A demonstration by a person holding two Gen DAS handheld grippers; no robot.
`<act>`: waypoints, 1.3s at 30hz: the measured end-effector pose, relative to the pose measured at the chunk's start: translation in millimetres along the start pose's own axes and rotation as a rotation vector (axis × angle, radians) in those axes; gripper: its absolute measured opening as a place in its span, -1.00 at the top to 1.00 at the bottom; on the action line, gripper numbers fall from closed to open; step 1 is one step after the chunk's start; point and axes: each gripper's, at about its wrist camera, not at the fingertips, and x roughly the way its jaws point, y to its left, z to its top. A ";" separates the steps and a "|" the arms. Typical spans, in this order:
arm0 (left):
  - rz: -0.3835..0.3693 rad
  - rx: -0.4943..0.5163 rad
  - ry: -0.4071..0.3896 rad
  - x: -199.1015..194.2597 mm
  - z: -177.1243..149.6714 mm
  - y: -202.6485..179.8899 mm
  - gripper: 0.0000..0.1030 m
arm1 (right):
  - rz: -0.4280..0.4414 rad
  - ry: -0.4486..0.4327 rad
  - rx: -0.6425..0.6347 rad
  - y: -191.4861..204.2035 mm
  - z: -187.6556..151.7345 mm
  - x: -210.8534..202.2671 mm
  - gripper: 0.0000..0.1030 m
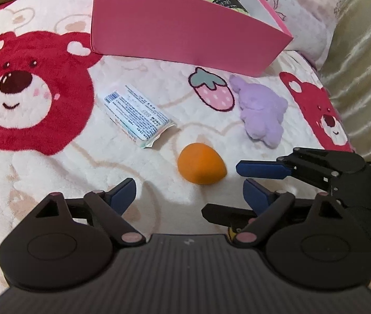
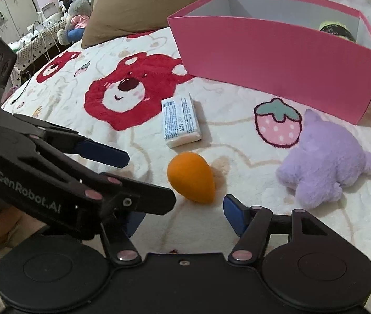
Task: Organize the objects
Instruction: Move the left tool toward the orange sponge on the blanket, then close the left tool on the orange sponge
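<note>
An orange egg-shaped sponge [image 1: 200, 162] [image 2: 191, 177] lies on the bear-print blanket [image 1: 54, 172] just beyond both grippers. My left gripper [image 1: 188, 191] is open and empty, the sponge just ahead of its fingertips. My right gripper [image 2: 183, 216] is open and empty, the sponge just ahead between its fingers; it also shows in the left wrist view [image 1: 264, 170]. A white tissue pack [image 1: 138, 115] [image 2: 180, 119] lies left of the sponge. A purple plush toy [image 1: 261, 110] [image 2: 324, 164] lies to the right. A pink box [image 1: 185, 23] [image 2: 277, 57] stands behind, with a green-black item [image 1: 228, 2] [image 2: 337, 31] inside.
A brown pillow [image 2: 146, 5] lies behind the box. A plush toy [image 2: 77, 18] and furniture [image 2: 7, 13] stand off the bed at far left. A shiny beige cover [image 1: 363, 52] lies at the right. The left gripper's body [image 2: 54, 172] crosses the right wrist view.
</note>
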 end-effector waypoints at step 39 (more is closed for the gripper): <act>-0.082 0.049 -0.079 37.1 26.6 -9.4 0.45 | -0.138 -0.088 -0.026 -16.7 5.1 23.3 0.43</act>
